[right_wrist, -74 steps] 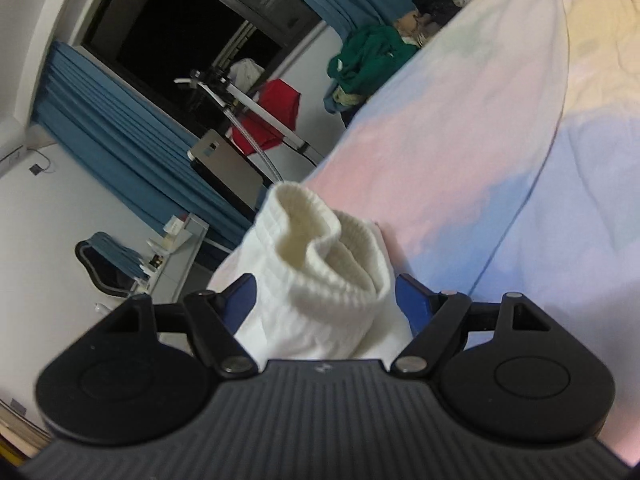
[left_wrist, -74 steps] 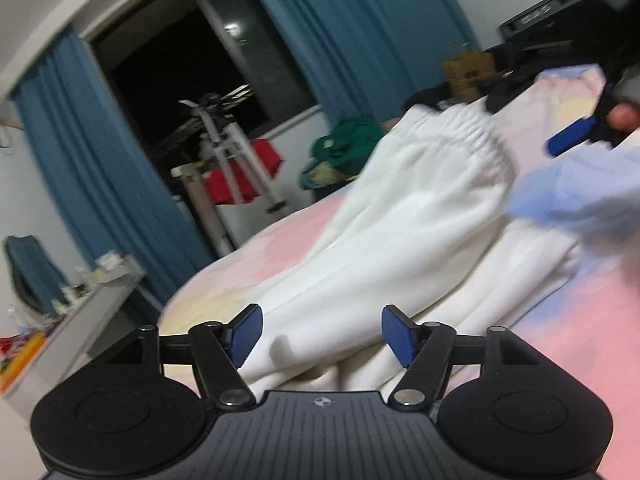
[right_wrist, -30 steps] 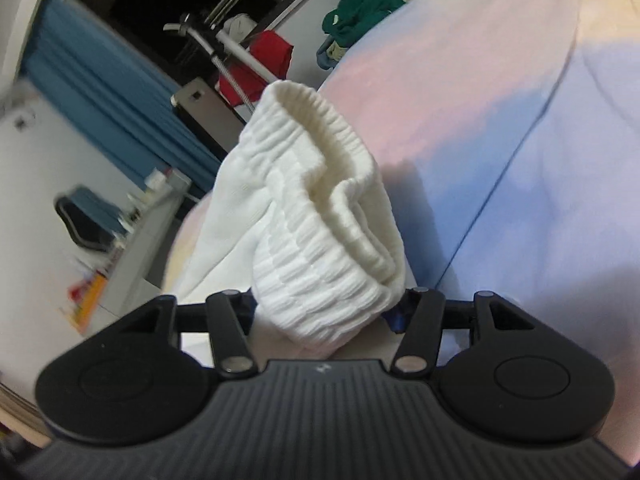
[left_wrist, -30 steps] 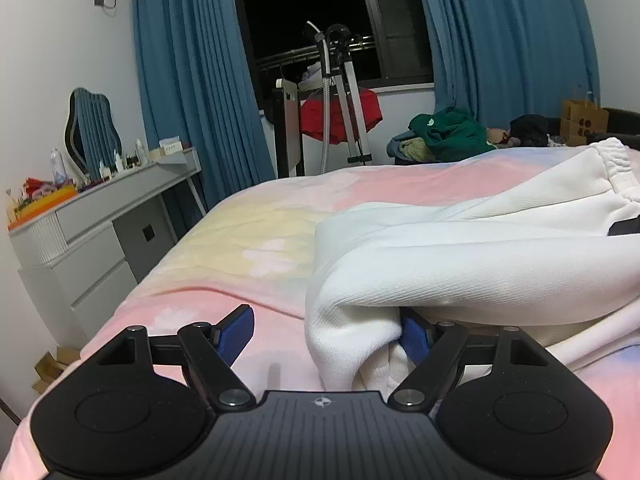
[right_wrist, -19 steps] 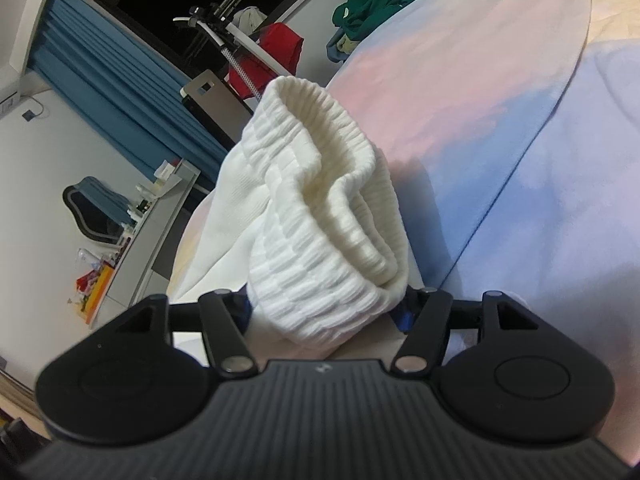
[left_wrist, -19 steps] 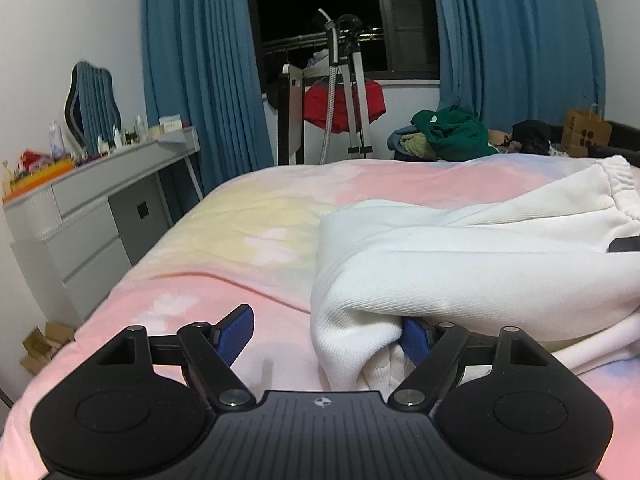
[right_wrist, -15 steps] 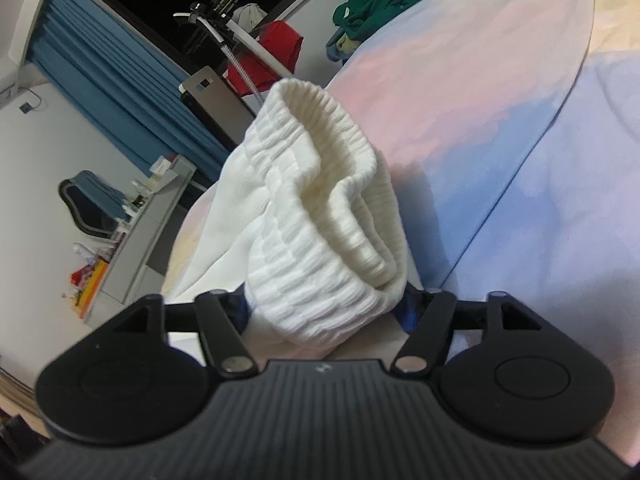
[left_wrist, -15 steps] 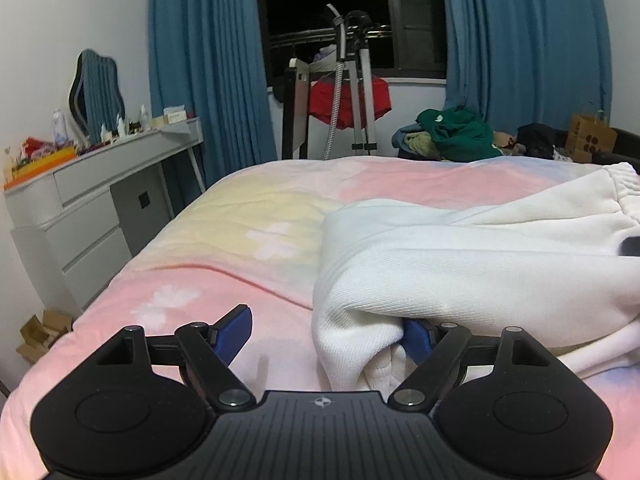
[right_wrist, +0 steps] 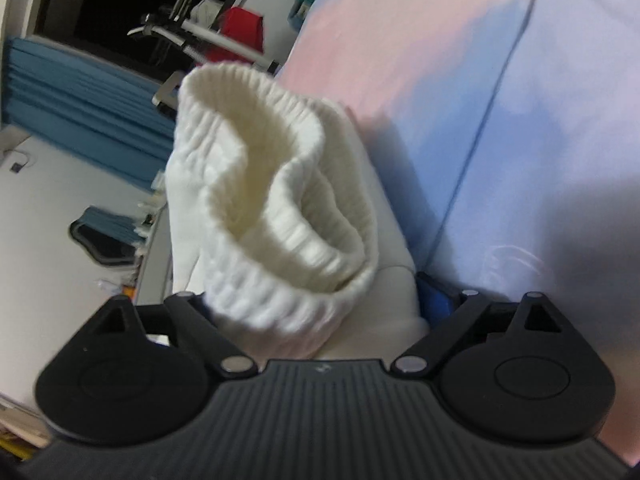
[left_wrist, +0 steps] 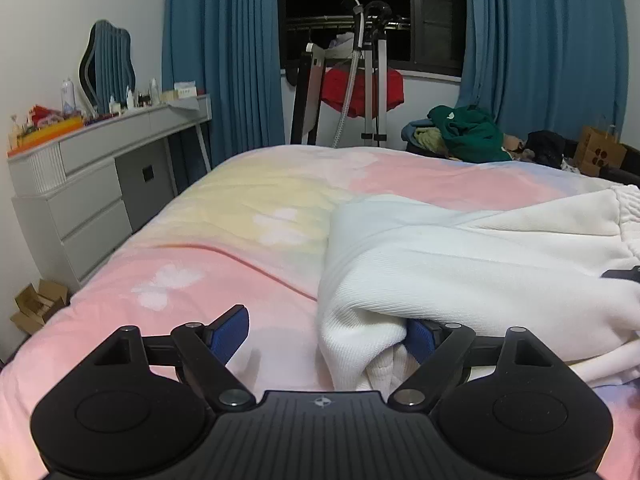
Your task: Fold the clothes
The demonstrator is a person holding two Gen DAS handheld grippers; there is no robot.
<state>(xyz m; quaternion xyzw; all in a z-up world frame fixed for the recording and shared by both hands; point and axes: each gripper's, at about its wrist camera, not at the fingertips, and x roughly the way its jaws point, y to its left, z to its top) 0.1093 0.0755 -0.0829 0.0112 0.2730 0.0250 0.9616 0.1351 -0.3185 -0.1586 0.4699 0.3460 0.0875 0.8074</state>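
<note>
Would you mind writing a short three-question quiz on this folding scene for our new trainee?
1. True or false: the left gripper has its fingers spread wide, with only one blue pad against the white garment.
2. What part of the garment sits in the right gripper? A) a plain hem B) the ribbed elastic band C) a zip
3. Fill in: the garment lies on a pastel ____.

Key: 1 true; 2 B; 3 bedspread.
</note>
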